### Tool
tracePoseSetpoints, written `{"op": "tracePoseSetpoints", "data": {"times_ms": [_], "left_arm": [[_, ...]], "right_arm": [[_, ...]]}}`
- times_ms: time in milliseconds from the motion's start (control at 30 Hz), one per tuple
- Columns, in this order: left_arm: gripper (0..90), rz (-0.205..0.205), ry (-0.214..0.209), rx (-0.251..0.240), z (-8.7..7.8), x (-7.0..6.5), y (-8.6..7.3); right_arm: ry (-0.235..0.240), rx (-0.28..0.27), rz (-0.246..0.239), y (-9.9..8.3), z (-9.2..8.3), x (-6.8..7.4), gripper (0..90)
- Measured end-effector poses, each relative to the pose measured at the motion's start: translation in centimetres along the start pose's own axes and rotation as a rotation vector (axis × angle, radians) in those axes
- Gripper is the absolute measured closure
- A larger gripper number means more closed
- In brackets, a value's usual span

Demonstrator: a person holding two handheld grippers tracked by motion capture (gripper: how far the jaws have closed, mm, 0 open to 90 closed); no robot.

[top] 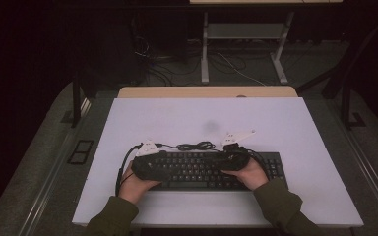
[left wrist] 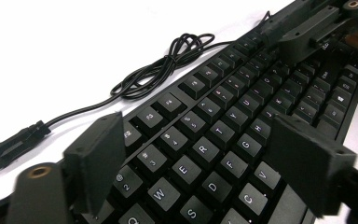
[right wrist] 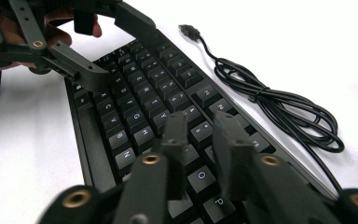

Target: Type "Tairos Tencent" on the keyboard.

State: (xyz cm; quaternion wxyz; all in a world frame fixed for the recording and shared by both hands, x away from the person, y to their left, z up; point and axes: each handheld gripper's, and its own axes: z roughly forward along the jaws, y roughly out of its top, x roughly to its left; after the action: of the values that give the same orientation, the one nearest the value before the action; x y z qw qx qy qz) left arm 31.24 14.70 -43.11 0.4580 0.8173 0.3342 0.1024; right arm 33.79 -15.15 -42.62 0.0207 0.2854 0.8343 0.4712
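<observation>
A black keyboard (top: 202, 169) lies on the white table top near the front edge, and both hands hold grippers over it. My left gripper (left wrist: 200, 158) hovers over the keyboard's (left wrist: 223, 121) left letter keys, jaws wide apart and empty. It is also seen in the high view (top: 160, 164). My right gripper (right wrist: 200, 140) hangs over the right letter keys of the keyboard (right wrist: 140, 102), jaws drawn almost together with nothing between them. The keyboard's loose cable (top: 195, 146) lies coiled just behind it, and its USB plug (left wrist: 14, 147) rests free on the table.
The white table top (top: 275, 128) stretches bare behind and beside the keyboard. A wooden desk edge (top: 206, 92) runs along its back. Beyond it, desk legs and floor cables (top: 236, 66) stand in the dark.
</observation>
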Motion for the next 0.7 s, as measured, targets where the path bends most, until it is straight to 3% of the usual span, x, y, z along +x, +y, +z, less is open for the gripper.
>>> {"op": "tracePoseSetpoints", "data": {"times_ms": [167, 700], "left_arm": [[13.2, -0.009, 0.007, -0.007, -0.19, 0.13, -0.11], [0.4, -0.034, 0.004, -0.019, -0.65, 0.36, -0.19]], "right_arm": [[0.005, 0.018, -0.004, -0.01, 0.01, 0.06, 89.1], [-0.011, 0.09, -0.032, -0.3, 0.74, 0.34, 89.3]]}}
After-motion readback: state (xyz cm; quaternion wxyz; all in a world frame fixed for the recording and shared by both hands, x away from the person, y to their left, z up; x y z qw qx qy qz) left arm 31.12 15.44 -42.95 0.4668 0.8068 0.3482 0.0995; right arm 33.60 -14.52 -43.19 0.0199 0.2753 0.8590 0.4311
